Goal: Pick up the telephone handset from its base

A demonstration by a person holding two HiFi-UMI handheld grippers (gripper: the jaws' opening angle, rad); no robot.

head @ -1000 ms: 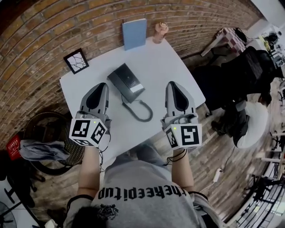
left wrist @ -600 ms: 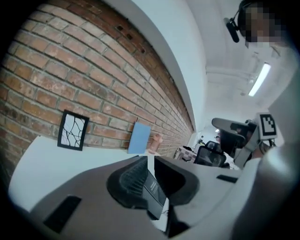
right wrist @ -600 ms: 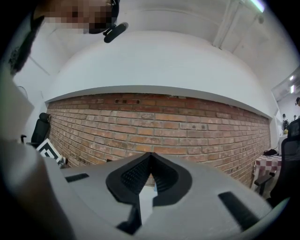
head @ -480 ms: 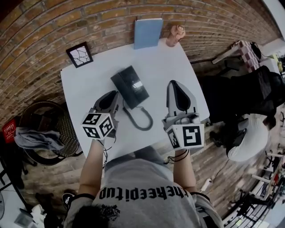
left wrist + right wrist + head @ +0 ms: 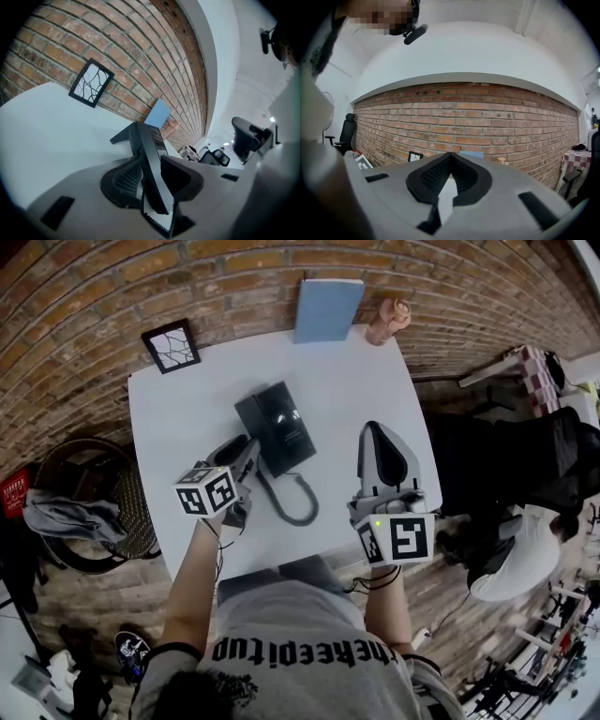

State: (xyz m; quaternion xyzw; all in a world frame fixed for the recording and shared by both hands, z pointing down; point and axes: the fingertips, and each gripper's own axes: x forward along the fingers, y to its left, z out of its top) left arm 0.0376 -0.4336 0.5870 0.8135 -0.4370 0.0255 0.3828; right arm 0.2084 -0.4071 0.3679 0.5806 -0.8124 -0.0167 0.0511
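While the left hand-held gripper point(image 5: 242, 444) was opening its jaws, the handset point(image 5: 151, 161) stood between them, not clamped, lying along the left side of the base point(image 5: 286, 432) on the white counter point(image 5: 178, 409). The right hand-held gripper point(image 5: 375, 427) hung to the right of the phone, well apart from it, its jaws closed together on nothing. The cord point(image 5: 298, 507) curled between the two grippers.

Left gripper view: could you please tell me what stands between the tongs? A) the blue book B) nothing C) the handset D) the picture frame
C: the black handset runs between the tongs of the left gripper, which are opening at this moment.
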